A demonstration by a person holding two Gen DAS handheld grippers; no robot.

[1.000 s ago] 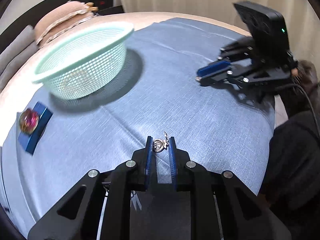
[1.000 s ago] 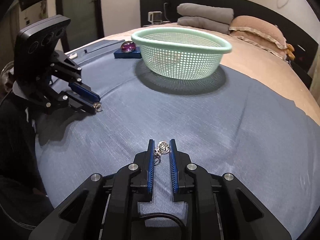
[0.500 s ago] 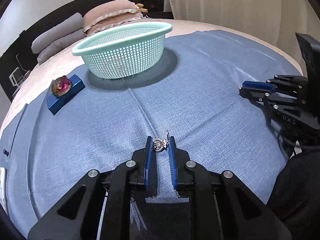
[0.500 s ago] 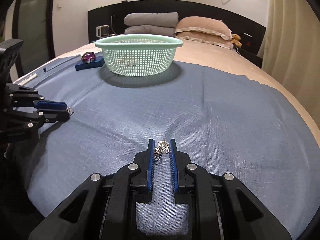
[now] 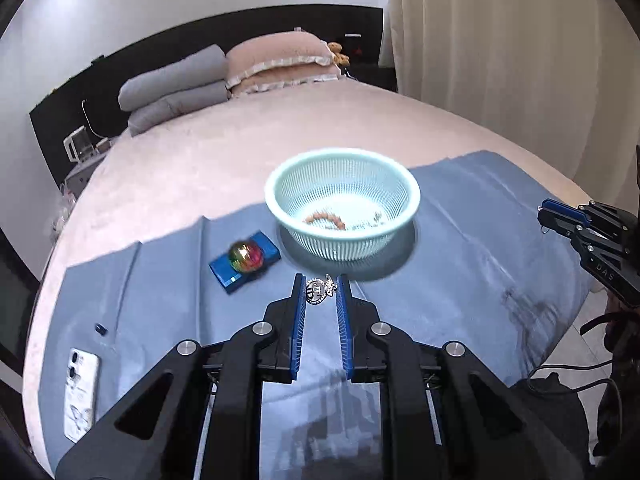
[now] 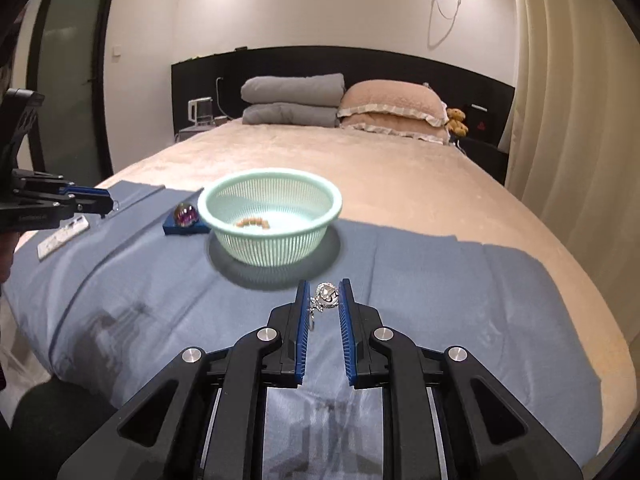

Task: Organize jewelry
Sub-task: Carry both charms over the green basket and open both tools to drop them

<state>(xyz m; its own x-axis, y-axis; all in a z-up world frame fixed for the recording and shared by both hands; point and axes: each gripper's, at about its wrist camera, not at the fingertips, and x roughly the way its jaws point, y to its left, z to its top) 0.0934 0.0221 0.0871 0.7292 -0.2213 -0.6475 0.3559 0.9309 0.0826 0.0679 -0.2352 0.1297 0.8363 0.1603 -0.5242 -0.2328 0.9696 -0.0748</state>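
My left gripper (image 5: pixel 320 290) is shut on a small silver earring (image 5: pixel 319 289) and holds it high above the blue cloth (image 5: pixel 460 264), just short of the mint mesh basket (image 5: pixel 412 196). The basket holds a beaded bracelet (image 5: pixel 325 219) and some silver pieces (image 5: pixel 370 222). My right gripper (image 6: pixel 325 298) is shut on a second silver earring (image 6: pixel 326 297), also raised before the basket (image 6: pixel 270 188). Each gripper shows in the other's view, the right one (image 5: pixel 546 220) and the left one (image 6: pixel 110 204).
A blue box (image 5: pixel 244 266) with an iridescent ball (image 5: pixel 245 255) on it lies left of the basket. A white phone (image 5: pixel 81 394) lies at the cloth's left edge. Pillows (image 6: pixel 392 108) and folded grey bedding (image 6: pixel 294 98) sit at the headboard. Curtains hang on the right.
Both grippers have risen well above the bed and turned toward the basket, each still holding its earring. The basket's inside now shows.
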